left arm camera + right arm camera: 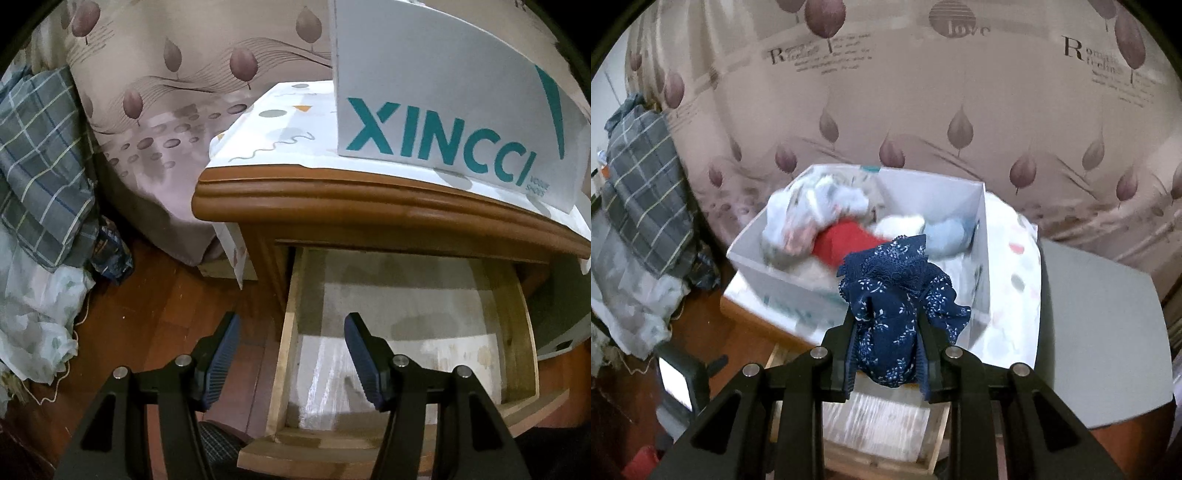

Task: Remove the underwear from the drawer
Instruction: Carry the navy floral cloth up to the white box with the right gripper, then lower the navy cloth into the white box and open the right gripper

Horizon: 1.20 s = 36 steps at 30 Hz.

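Observation:
My right gripper is shut on navy underwear with a white floral print and lace trim, bunched between its pads. It hangs above the front wall of a white cardboard box that holds red, white and pale blue garments. The wooden drawer stands pulled out of the nightstand; its lined bottom shows bare. My left gripper is open over the drawer's left side wall, one finger outside it, one inside, nothing between them. The drawer also shows below the right gripper.
The white box with teal lettering sits on the nightstand's patterned cover. A bed with leaf-print sheet lies behind. A plaid cloth and a white plastic bag lie left on the wooden floor. A grey surface lies right.

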{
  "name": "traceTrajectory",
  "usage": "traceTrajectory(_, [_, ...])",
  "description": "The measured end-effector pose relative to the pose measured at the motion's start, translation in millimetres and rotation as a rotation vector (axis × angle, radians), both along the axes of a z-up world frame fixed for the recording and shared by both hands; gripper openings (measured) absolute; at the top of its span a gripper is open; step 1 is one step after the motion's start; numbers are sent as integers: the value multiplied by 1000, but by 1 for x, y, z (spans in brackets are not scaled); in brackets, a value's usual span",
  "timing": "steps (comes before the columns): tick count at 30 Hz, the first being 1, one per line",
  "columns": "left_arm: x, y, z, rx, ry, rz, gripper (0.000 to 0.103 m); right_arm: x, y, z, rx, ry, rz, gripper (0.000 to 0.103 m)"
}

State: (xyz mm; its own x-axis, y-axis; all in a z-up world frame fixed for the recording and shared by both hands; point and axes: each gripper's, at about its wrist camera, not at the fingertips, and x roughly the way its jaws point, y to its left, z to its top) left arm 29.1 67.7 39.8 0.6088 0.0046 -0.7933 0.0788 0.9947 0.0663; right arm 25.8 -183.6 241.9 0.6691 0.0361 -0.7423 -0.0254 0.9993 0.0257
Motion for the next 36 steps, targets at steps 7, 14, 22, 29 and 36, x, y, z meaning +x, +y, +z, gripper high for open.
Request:
traceTrajectory(7, [2,7,1,-17,7,28,60,55,-6,-8,-27,18,-56,24])
traceTrajectory(14, [3,7,0,-14,12,29,60,100,-9,-33,-98,71,-107,25])
traceTrajectory(22, [3,6,0,-17,18,22,60,128,-16,-68,-100,150,-157,28])
traceTrajectory(29, [4,5,-1,-22,29,19,60,128,-24,-79,-67,159,-186,41])
traceTrajectory(36, [7,5,-6,-15,37,24,60,113,-21,-61,-82,139,-177,73])
